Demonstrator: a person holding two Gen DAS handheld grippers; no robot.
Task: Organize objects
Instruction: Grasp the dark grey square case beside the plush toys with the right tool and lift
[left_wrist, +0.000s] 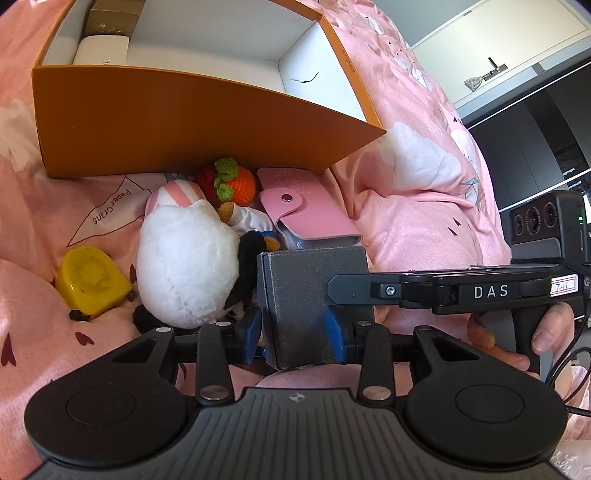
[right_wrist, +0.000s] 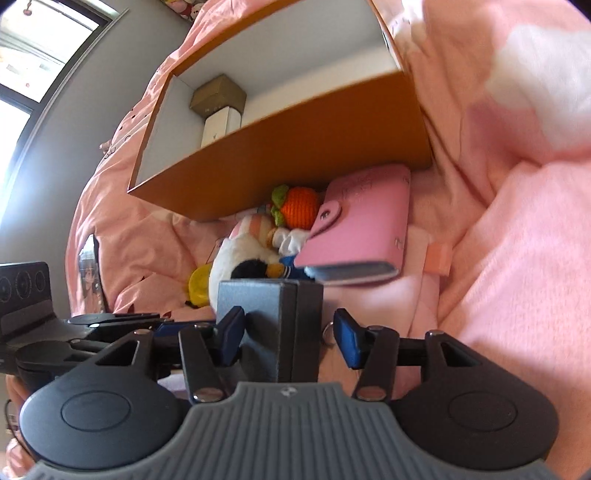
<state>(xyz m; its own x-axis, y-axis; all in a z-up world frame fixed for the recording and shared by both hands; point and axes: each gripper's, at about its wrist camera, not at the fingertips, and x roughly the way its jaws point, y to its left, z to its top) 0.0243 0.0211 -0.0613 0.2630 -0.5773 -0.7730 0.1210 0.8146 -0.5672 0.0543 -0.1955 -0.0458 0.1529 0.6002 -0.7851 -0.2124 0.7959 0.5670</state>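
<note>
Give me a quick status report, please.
Left gripper shut on grey box. Right gripper open around it. Orange box ahead, toys between.

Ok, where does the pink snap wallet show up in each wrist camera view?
Left wrist: the pink snap wallet lies just right of centre, below the orange box, right of the crochet orange.
Right wrist: the wallet sits centre-right, under the box's near corner.
Shared landmark: the crochet orange, to the wallet's left in both.

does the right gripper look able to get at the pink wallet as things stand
Probably not yet. The grey box sits between the right gripper's fingers, held by the left gripper, and blocks the straight line to the pink wallet just beyond it. Nothing lies on the wallet's top.
</note>
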